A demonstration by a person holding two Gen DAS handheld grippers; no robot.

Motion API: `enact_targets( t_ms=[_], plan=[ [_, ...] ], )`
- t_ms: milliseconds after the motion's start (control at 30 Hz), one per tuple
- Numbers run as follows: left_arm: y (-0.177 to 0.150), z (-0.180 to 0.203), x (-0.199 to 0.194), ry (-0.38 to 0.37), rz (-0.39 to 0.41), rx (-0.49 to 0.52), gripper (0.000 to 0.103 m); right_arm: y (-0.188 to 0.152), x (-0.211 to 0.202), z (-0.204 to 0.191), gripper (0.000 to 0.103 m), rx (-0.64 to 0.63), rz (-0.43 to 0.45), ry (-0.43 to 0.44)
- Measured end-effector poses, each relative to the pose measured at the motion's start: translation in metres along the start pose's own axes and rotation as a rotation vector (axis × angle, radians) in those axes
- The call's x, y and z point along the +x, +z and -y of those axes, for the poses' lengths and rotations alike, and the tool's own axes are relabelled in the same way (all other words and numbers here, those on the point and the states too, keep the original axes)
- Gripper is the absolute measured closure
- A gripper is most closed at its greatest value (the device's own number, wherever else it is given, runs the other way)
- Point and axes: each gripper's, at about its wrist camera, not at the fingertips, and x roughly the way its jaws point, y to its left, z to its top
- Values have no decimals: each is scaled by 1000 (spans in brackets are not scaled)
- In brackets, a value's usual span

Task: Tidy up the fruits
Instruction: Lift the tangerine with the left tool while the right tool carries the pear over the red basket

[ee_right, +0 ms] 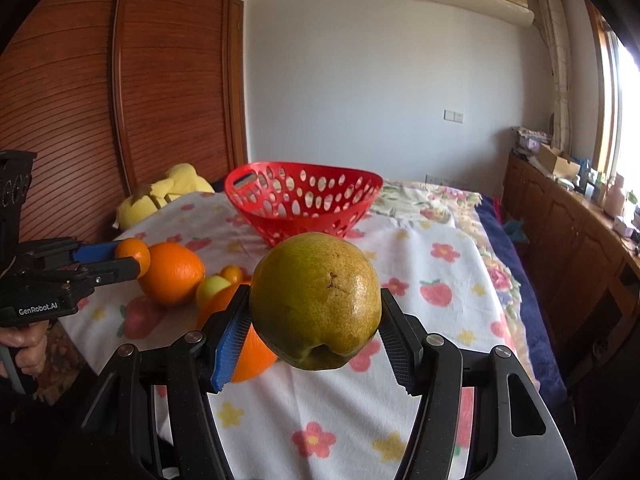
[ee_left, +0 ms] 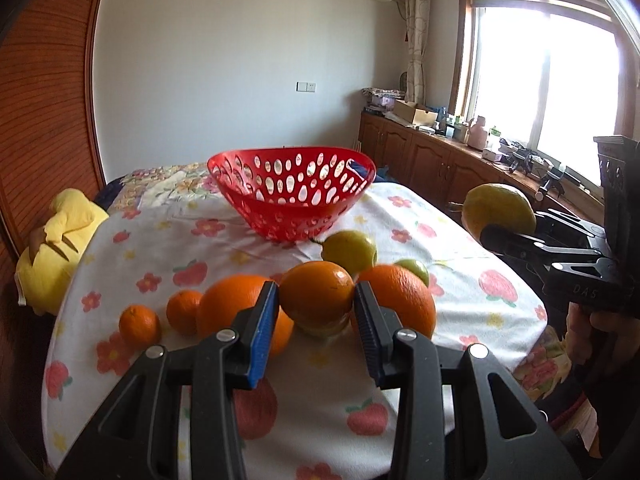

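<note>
Right wrist: pear (ee_right: 316, 300) clamped btwn right gripper (ee_right: 316, 332) pads, above cloth.

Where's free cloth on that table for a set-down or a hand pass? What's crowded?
Free: the flowered cloth right of the red basket toward the table's right edge, and the near strip below the right gripper holding the pear. The basket looks empty. Crowded: the orange cluster and green fruit around the left gripper.

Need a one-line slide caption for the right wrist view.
Right hand-held gripper grips a yellow-green pear above the floral cloth, red basket empty behind.
</note>
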Motion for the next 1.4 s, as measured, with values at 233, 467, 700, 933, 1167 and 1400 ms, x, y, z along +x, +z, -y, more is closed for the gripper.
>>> enact_targets(
  t_ms=[233,467,700,933,1167,1400],
  plan=[
    [26,-8,14,14,18,38,66,27,23,5,40,-37,18,11],
    [52,-22,34,31,14,60,66,57,60,11,40,-80,13,33],
    [76,-31,57,41,8,86,66,88,109,13,40,-144,-25,57],
    [90,-43,82,35,-27,86,66,102,153,11,40,-196,-91,77],
    [97,-47,102,34,-56,100,66,96,180,2,40,-223,-153,97],
    [106,-49,113,38,-64,113,66,96,199,-6,40,-251,-218,118]
  ],
)
